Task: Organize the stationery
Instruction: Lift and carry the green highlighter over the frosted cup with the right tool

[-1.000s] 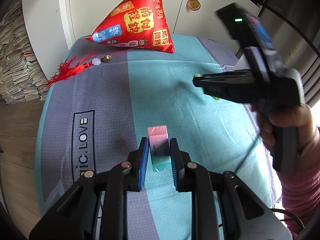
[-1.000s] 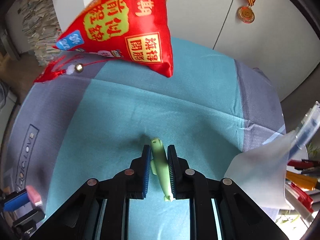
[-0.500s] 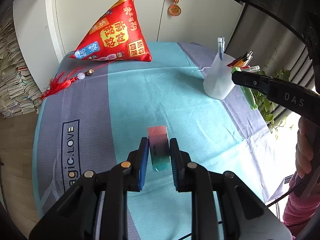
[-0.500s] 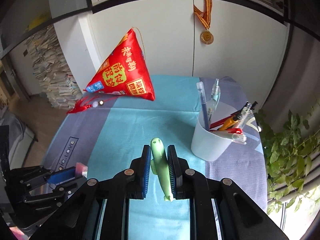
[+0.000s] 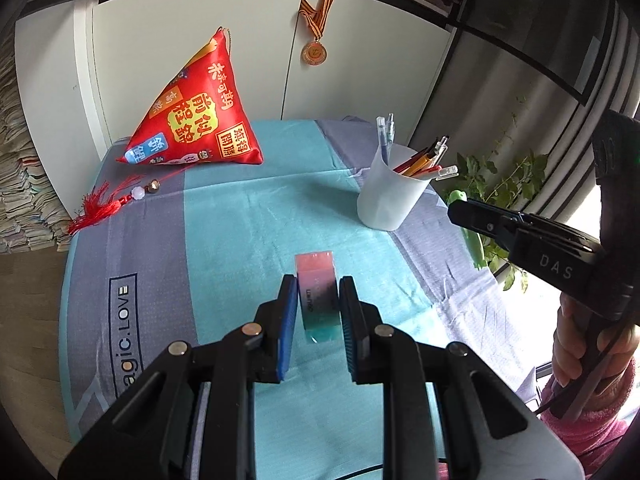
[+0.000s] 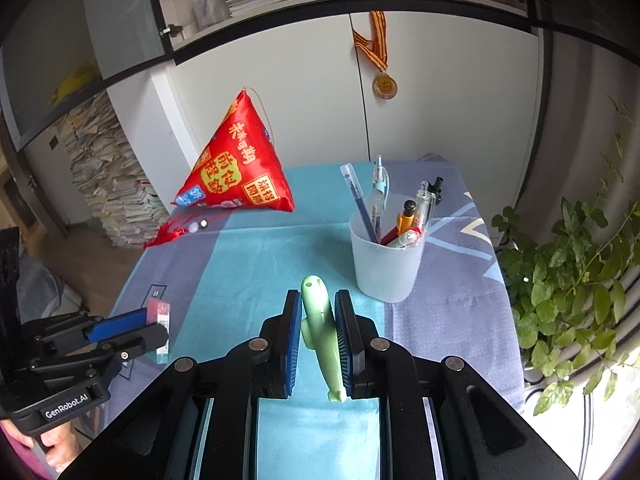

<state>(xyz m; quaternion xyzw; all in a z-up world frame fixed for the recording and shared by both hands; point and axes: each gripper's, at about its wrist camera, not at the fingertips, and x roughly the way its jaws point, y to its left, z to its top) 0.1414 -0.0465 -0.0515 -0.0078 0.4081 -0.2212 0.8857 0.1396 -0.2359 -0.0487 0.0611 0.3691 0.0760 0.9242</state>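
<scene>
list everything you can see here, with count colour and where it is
eraser: 1, pink-to-teal, in left tool
green pen: 1, pale green, in right tool
cup: 1, translucent white, on cloth, right side
pens in cup: several, mixed colours
cloth: 1, teal and grey, covers table
pyramid cushion: 1, red, back left
tassel: 1, red, beside cushion
medal: 1, gold, hangs on cabinet
plant: 1, green, right
left tool: shut on eraser
right tool: shut on green pen

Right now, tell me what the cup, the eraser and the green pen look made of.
Cup: frosted translucent plastic; pens show faintly through its wall.
Eraser: soft rubber or vinyl probably, matte pink-to-teal, printed sleeve.
Green pen: smooth moulded plastic or silicone, slight sheen.
</scene>
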